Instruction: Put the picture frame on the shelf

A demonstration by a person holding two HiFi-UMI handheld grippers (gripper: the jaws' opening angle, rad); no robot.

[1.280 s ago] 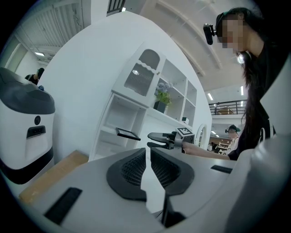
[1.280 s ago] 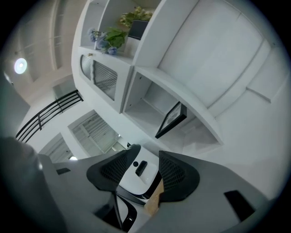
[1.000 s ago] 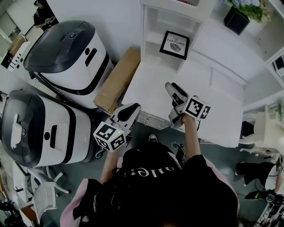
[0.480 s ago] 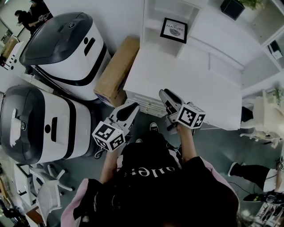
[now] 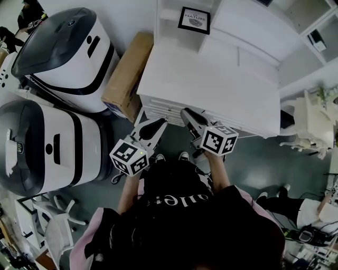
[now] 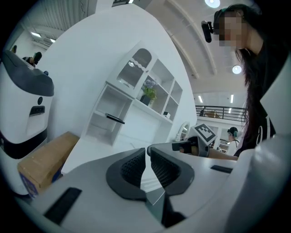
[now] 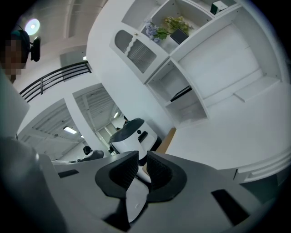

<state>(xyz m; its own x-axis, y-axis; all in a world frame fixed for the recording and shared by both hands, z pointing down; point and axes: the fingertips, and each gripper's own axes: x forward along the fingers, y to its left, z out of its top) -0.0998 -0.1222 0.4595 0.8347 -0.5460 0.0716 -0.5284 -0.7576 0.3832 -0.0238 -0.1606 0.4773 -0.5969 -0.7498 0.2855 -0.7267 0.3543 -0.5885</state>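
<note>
The black picture frame (image 5: 194, 20) with a white print stands in a lower cubby of the white shelf unit (image 5: 168, 15), far from both grippers. In the left gripper view the picture frame (image 6: 115, 119) appears edge-on as a dark bar, and the right gripper view shows the picture frame (image 7: 180, 93) the same way. My left gripper (image 5: 158, 124) hangs at the desk's front edge, shut and empty (image 6: 148, 152). My right gripper (image 5: 186, 113) hovers beside it; its jaws are closing to a narrow slit with nothing between them (image 7: 142, 159).
A white desk (image 5: 211, 84) lies between me and the shelf. A cardboard box (image 5: 127, 74) leans at its left. Two large white-and-grey machines (image 5: 63, 50) (image 5: 37, 147) stand further left. A potted plant (image 7: 175, 27) sits on an upper shelf. White chairs (image 5: 309, 124) stand at right.
Both grippers have drawn back from over the desk to its front edge, and the frame now lies farther off. The right gripper's jaws have come together.
</note>
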